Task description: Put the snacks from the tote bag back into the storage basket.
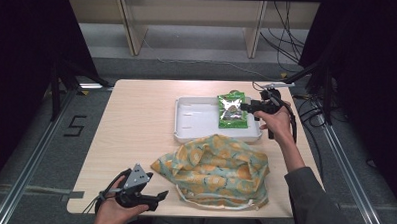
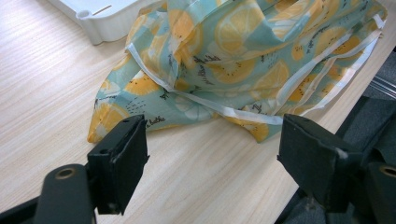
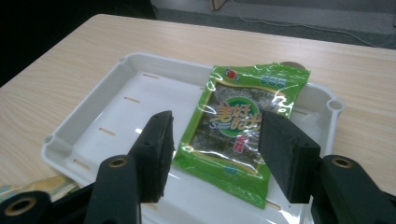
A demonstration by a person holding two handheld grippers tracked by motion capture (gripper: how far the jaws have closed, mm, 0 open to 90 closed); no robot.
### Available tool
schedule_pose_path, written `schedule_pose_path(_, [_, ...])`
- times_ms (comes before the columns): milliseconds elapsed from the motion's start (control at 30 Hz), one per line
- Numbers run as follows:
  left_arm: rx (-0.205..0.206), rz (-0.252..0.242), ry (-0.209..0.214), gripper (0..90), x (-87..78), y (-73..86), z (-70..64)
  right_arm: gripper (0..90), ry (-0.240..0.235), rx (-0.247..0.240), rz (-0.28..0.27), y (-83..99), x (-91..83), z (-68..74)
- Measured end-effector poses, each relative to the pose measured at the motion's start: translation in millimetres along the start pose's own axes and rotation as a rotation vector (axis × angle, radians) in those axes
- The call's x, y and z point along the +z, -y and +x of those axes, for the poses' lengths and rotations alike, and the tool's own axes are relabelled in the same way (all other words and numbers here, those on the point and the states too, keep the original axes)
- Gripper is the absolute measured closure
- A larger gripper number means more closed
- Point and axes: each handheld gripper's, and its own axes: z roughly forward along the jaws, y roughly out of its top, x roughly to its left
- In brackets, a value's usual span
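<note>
White plastic tray (image 1: 196, 124) sits just ahead of the right gripper (image 3: 215, 149), holding one thing: a green snack packet (image 3: 236, 128) (shiny foil, printed label), lying flat toward the tray's end nearest that gripper. Rest of the tray floor is bare, slots along it. Right gripper jaws are spread wide with nothing between them, hovering above the packet with one jaw either side of it in the right gripper view; not touching. Right hand (image 1: 276, 122) holds it over the tray's edge.

Cloth bag (image 2: 243, 60) with lemon print and white trim lies crumpled on the wooden table (image 1: 135, 140), directly ahead of the left gripper (image 2: 212, 154), its edge touching the tray's near side. Left gripper jaws also spread apart and empty, low near the table's edge, close to the bag's hem but apart from it. Left hand (image 1: 114, 213) grips it.
</note>
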Motion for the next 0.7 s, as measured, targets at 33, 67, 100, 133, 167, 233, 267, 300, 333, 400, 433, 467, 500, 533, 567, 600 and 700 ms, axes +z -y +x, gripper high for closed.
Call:
schedule_pose_path(33, [-0.003,0.002,-0.001,23.4,-0.2,-0.1,-0.2,45.9,-0.002,0.021,0.007,1.8,-2.6,3.6])
schedule_pose_path(67, [-0.002,0.002,-0.001,23.4,-0.3,-0.1,0.0,45.9,-0.011,0.028,0.002,4.5,-3.7,5.4])
schedule_pose_path(100, [-0.002,0.000,-0.001,23.4,-0.2,-0.1,0.0,45.3,-0.009,0.012,0.009,5.6,-4.6,5.3])
schedule_pose_path(133, [0.000,0.000,0.000,23.4,-0.3,-0.2,0.1,44.7,-0.005,0.012,0.027,6.5,-5.2,6.5])
schedule_pose_path(167, [-0.027,-0.008,0.003,23.4,0.4,0.1,-1.5,44.7,0.002,-0.013,0.022,7.2,-5.5,5.8])
schedule_pose_path(233, [-0.002,-0.005,0.001,23.4,-0.7,-0.6,-0.2,44.3,-0.010,-0.005,0.024,8.9,-8.4,9.1])
schedule_pose_path(267, [-0.002,-0.005,0.001,23.4,-0.8,-0.6,-0.1,43.9,-0.011,-0.026,0.015,9.6,-8.3,8.8])
schedule_pose_path(300, [-0.003,-0.007,0.001,23.4,-0.8,-0.5,0.0,43.7,-0.013,0.005,0.019,10.2,-9.4,12.5])
schedule_pose_path(333, [-0.003,-0.008,-0.001,23.4,-0.8,-0.4,0.1,43.5,-0.018,0.004,0.014,10.4,-10.4,13.5])
schedule_pose_path(400, [-0.003,-0.007,0.001,23.4,-1.2,-0.5,-0.1,42.8,-0.015,-0.028,0.009,9.6,-13.1,12.1])
schedule_pose_path(433, [-0.001,-0.006,-0.002,23.4,-1.3,-0.5,-0.1,42.7,-0.020,-0.003,0.007,10.2,-15.0,15.6])
schedule_pose_path(467, [0.000,-0.006,0.002,23.4,-1.6,-0.6,-0.2,42.6,-0.015,-0.009,0.008,10.3,-16.0,16.3])
schedule_pose_path(500, [-0.002,-0.007,0.001,23.4,-1.6,-0.6,-0.2,42.2,-0.016,-0.016,0.010,10.7,-17.4,17.0])
schedule_pose_path(533, [-0.001,-0.007,0.001,23.4,-1.6,-0.6,0.0,42.1,-0.022,-0.043,0.005,11.1,-18.5,16.1])
schedule_pose_path(567, [-0.001,-0.007,0.000,23.3,-1.7,-0.6,0.0,41.9,-0.025,-0.030,0.002,12.0,-19.8,18.7])
schedule_pose_path(600, [0.000,-0.007,0.000,23.4,-1.7,-0.7,0.0,41.7,-0.023,-0.016,0.004,12.9,-21.4,21.1])
schedule_pose_path(700, [-0.002,-0.008,0.000,23.4,-1.5,-0.7,-0.2,40.7,-0.023,-0.045,0.005,15.5,-26.5,22.6])
